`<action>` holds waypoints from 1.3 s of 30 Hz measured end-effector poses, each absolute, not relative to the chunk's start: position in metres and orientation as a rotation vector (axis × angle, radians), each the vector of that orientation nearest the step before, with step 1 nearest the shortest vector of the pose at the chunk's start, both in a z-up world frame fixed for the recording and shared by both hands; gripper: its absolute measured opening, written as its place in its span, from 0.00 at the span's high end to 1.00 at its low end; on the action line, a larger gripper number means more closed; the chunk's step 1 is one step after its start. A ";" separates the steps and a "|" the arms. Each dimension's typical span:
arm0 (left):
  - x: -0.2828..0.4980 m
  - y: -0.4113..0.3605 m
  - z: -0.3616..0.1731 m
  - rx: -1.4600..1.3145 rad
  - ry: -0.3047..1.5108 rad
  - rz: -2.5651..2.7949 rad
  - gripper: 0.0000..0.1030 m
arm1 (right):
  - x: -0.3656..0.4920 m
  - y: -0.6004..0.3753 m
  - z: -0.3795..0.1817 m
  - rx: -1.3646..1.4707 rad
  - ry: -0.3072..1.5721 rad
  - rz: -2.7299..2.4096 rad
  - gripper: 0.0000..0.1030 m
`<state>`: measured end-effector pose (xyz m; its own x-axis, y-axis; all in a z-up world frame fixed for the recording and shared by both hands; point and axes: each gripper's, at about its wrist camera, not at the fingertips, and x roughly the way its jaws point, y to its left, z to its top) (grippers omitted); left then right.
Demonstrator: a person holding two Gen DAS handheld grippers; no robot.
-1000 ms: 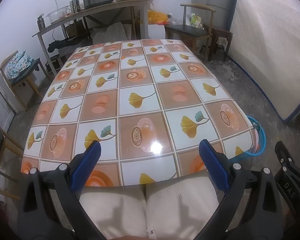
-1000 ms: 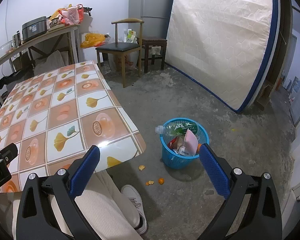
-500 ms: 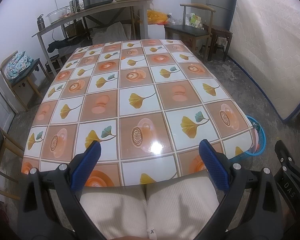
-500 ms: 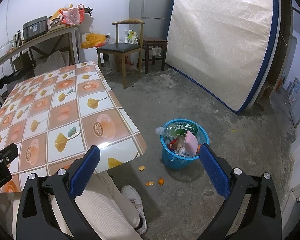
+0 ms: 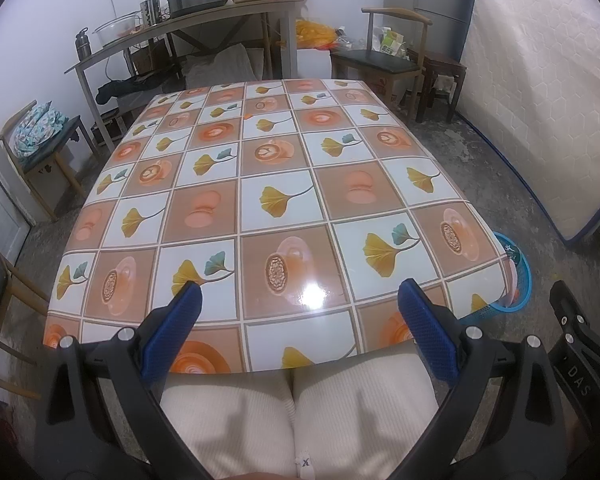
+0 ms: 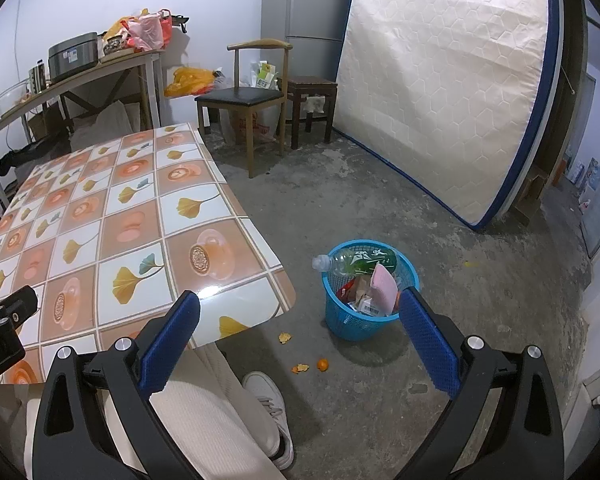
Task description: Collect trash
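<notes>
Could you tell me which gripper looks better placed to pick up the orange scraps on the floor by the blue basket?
Probably the right gripper: it is open and faces the orange scraps beside the blue basket. The left gripper, also open, faces the table, with the basket at its view's edge.

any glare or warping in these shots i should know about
Left wrist view: a bright glare spot on the glossy tablecloth, and the fisheye bows the table's edges. Right wrist view: a smaller glare patch near the table corner; the mattress curves, and the basket stays sharp.
</notes>
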<state>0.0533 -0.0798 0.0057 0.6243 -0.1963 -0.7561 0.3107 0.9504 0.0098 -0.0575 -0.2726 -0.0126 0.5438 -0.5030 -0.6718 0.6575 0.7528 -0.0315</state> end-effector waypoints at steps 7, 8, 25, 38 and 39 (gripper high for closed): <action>0.053 -0.069 0.006 0.139 0.852 -0.288 0.08 | -0.055 -0.268 -0.011 0.225 0.716 -0.683 0.06; 0.053 -0.068 0.006 0.139 0.852 -0.288 0.08 | -0.056 -0.269 -0.010 0.224 0.716 -0.681 0.06; 0.055 -0.068 0.006 0.144 0.854 -0.291 0.08 | -0.057 -0.268 -0.011 0.222 0.718 -0.676 0.06; 0.055 -0.063 0.005 0.145 0.856 -0.289 0.08 | -0.056 -0.268 -0.011 0.222 0.718 -0.677 0.06; 0.055 -0.062 0.005 0.146 0.856 -0.289 0.08 | -0.057 -0.268 -0.011 0.223 0.718 -0.676 0.06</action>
<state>0.0553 -0.0621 0.0052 0.6192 -0.1925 -0.7613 0.3089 0.9510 0.0108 -0.0565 -0.2678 -0.0107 0.5535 -0.4933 -0.6710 0.6401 0.7674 -0.0361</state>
